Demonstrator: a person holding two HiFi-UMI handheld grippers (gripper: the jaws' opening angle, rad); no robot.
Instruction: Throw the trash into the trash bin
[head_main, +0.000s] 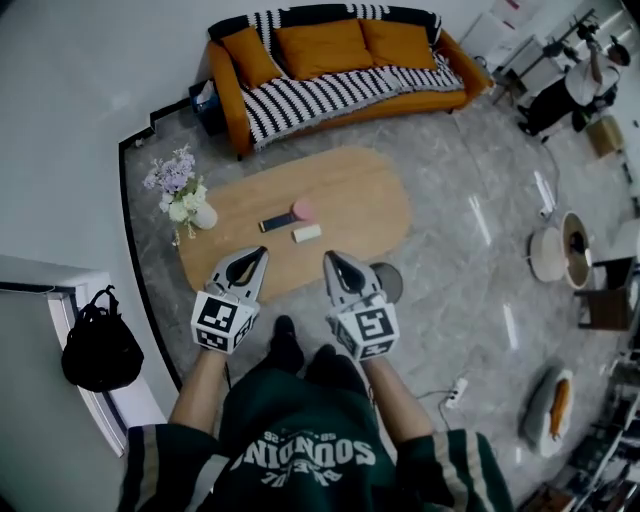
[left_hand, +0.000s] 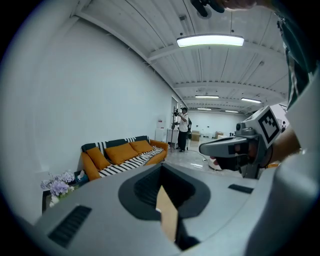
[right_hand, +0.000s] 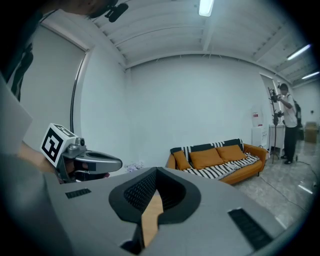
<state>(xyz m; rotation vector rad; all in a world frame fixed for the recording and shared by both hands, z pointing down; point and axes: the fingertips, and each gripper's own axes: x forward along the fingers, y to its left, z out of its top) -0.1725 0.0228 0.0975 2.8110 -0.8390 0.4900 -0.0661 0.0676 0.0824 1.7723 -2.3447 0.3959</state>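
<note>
Trash lies on the table beyond the left hand-held gripper and right hand-held gripper, both closed, empty.

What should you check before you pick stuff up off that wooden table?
1. Left gripper empty: ok, jaws together with nothing between them.
2. Right gripper empty: ok, the same.
3. Jaws ready for a grab: not ok, both are shut.
4. Things in sight: ok, a dark bar, a pink round thing and a pale block lie on the table. Which is trash: cannot tell.
5. Bin found: cannot tell. A round grey thing on the floor by the table might be it.
6. Flower vase out of the way: ok, it stands at the table's left end, apart.
</note>
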